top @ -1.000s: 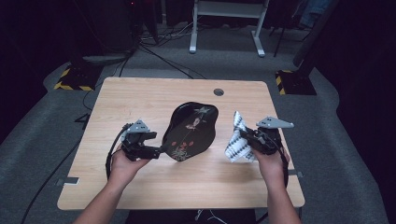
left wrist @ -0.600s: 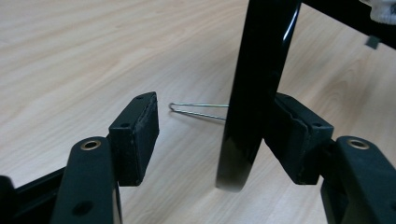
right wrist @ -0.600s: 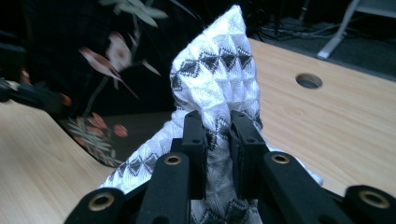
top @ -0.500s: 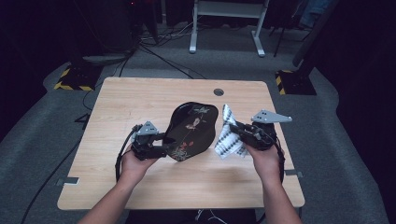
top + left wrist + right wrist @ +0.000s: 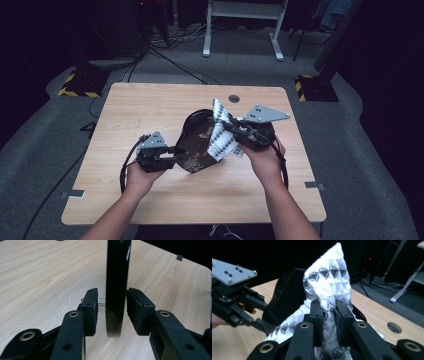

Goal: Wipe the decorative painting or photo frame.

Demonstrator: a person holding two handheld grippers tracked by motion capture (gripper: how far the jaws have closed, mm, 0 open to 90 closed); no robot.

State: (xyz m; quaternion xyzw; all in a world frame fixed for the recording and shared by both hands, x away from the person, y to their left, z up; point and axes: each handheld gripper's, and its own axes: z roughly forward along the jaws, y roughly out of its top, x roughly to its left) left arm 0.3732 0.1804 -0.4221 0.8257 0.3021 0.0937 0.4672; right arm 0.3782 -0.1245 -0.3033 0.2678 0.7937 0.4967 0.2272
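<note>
A glossy black plate [image 5: 192, 142] with a flower pattern lies mid-table. My left gripper [image 5: 176, 150] is at its near-left rim. In the left gripper view the rim [image 5: 117, 290] stands between the pads [image 5: 90, 312]. The jaws have just been closing, and a gap still shows beside one pad. My right gripper [image 5: 231, 125] is shut on a white cloth [image 5: 220, 137] with a dark triangle pattern and holds it above the plate's right part. In the right gripper view the cloth [image 5: 329, 277] rises in a peak from the shut jaws of the right gripper [image 5: 329, 312], with the left gripper [image 5: 265, 326] at the left.
The wooden table [image 5: 150, 105] has a round cable hole [image 5: 234, 98] near its far edge. Beyond it stand a white desk frame [image 5: 240, 10] and yellow-black striped floor blocks [image 5: 82, 82]. Cables trail off the table's left side.
The right gripper has carried the cloth up and leftward, over the plate. The left gripper came right to the plate's rim and its jaws have narrowed around it.
</note>
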